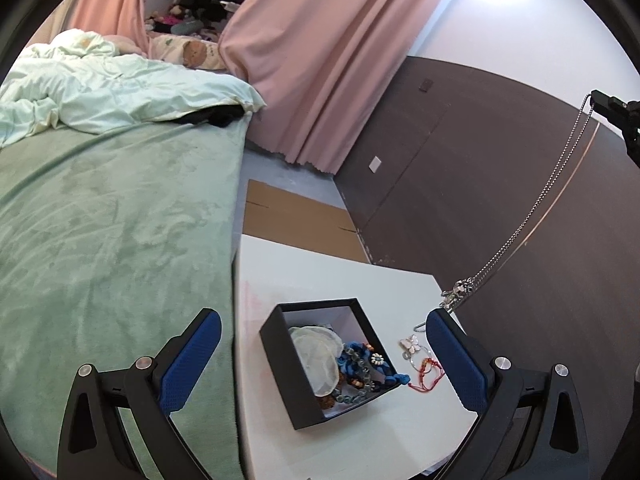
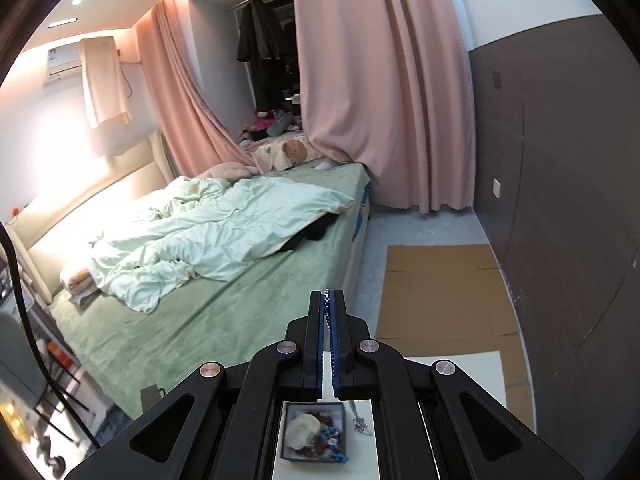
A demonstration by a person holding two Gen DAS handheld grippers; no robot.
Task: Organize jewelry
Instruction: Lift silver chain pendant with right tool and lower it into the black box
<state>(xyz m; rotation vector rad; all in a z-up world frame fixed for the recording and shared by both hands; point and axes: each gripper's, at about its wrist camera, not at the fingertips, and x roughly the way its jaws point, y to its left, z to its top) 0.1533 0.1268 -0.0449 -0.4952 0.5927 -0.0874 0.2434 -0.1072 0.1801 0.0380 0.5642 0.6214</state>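
The right gripper (image 2: 328,300), clamped on a limp, slippery bead-chain necklace (image 1: 532,216) best pinched mid-chain, dangles its pendant beside the black box (image 1: 280,344), while the left gripper (image 1: 324,344) gapes empty.

Left wrist view – close, angled down over small black open-topped box (image 1: 304,364); right wrist view – higher, facing green-covered bed (image 2: 192,312); both share box, bed, pink curtains (image 1: 320,60).

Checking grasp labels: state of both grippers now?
Left gripper: open, holding nothing.
Right gripper: closed on the silver chain necklace, which hangs from its fingers.
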